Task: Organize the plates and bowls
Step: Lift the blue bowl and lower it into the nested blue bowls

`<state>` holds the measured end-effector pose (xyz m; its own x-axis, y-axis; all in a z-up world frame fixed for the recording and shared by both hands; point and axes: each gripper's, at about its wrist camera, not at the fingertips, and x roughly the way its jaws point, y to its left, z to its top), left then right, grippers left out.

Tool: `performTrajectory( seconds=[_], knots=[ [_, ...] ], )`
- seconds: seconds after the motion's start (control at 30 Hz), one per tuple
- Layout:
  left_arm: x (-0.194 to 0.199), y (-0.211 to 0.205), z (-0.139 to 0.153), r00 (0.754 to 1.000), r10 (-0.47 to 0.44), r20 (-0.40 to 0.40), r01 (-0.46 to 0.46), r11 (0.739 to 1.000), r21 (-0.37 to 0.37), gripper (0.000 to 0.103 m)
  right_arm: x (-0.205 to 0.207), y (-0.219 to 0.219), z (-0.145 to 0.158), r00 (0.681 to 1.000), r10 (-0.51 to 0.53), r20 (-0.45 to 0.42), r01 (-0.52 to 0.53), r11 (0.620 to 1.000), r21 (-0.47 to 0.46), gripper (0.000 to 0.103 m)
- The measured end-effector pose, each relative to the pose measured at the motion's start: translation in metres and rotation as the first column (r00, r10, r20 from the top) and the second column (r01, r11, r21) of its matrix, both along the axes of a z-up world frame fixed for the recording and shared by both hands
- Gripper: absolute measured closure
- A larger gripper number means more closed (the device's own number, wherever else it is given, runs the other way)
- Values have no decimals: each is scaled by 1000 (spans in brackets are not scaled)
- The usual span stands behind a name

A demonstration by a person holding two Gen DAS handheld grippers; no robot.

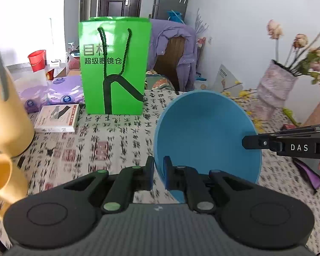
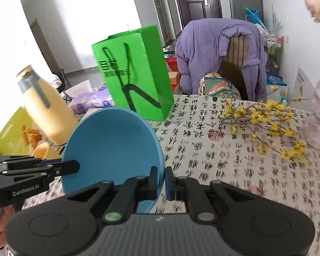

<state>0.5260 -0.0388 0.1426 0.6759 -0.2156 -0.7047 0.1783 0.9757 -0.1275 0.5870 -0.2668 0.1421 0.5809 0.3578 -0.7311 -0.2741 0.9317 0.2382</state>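
**Blue bowl held by both grippers at opposite rim points, clear of table**

Blue bowl (image 1: 207, 143) was pinched at its rim by both tools. The left gripper (image 1: 159, 170) had its blue pads (image 1: 166, 171) closed on the near-left edge of the rim, one pad inside the wall and one outside, with only the wall's thickness between them. The right gripper (image 2: 162, 181) was clamped the same way on the opposite side of the rim; in the left wrist view its black fingers came in from the right and met the bowl's far-right edge. Nothing else was held by either tool.

Position: bowl was tipped up so that its inside faced both cameras, apparently lifted off the calligraphy-print tablecloth (image 1: 108, 140), with cloth visible below its lower edge. No contact with any neighbour could be seen.

Handling judgement: the wall looked thin, rigid and matte, probably plastic or melamine, so likely light and not easily broken. A smooth sloping wall may slip out of a narrow pad grip if the two hands drift apart or twist unequally. The rim was the only practical hold; two opposed pinches suit it.

Surroundings: green paper bag (image 1: 115, 64) stood behind the bowl; yellow bottle (image 1: 4, 106) and yellow mug (image 1: 2, 175) to the left; a spray of yellow flowers (image 2: 266, 117) lay on the cloth to the right. No plates or other bowls were in view, so the destination could not be told.
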Motion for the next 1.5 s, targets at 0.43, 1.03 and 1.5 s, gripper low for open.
performTrajectory(
  seconds=[0.43, 1.03, 1.5],
  knots=[
    [-144, -19, 39, 997, -35, 72, 37, 999, -28, 93, -147, -24, 49, 997, 7, 77, -7, 1000, -4, 96],
    [-292, -16, 20, 994, -49, 96, 58, 994, -91, 93, -307, -31, 31, 995, 34, 96, -32, 999, -23, 95],
    [-319, -18, 0, 996, -61, 63, 67, 993, -99, 93, -340, -32, 10, 997, 32, 65, -30, 999, -18, 95]
  ],
)
